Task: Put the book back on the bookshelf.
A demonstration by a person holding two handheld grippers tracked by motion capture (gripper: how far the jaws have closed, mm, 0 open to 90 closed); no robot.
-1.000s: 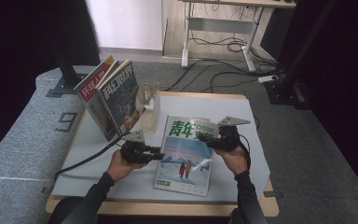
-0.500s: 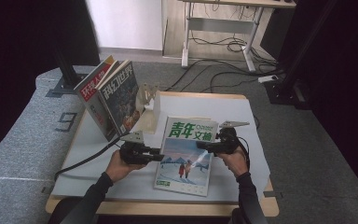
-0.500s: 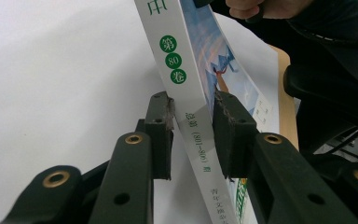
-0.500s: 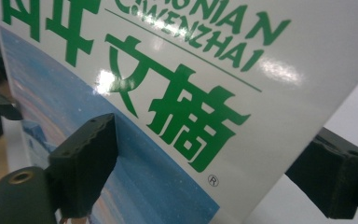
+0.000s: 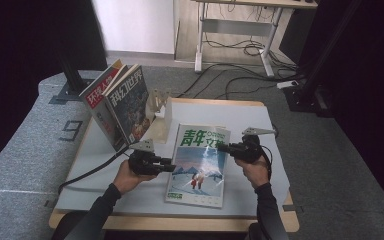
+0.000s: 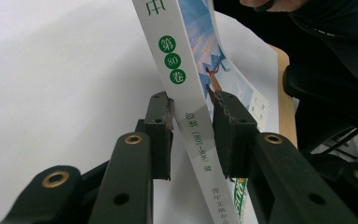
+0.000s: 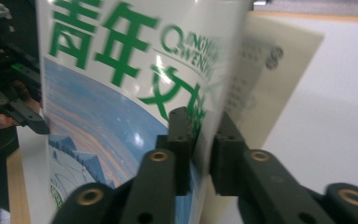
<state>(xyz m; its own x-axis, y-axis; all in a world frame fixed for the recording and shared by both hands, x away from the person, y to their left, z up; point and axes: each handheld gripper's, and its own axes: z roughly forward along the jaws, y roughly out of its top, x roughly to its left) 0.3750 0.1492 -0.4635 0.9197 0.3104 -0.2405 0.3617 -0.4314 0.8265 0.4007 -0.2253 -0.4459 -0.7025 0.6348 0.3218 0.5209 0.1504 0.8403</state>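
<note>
A magazine (image 5: 196,167) with green title characters and a blue snow scene lies on the white table (image 5: 240,117). My left gripper (image 5: 172,166) is at its left edge. In the left gripper view its jaws close on the white spine (image 6: 193,126) from both sides. My right gripper (image 5: 221,148) is shut on the cover's right edge. In the right gripper view the cover (image 7: 112,93) is lifted and curled, and a printed inner page (image 7: 270,60) shows behind it.
Two magazines (image 5: 125,102) stand upright at the table's back left, leaning by a pale wooden rack (image 5: 161,107). A black cable (image 5: 92,171) trails from my left gripper off the table's left side. The table's front edge (image 5: 180,222) is near the person's forearms.
The right gripper has shifted slightly left with the cover's edge, which now curls up and hides part of the title. The left gripper has stayed at the spine.
</note>
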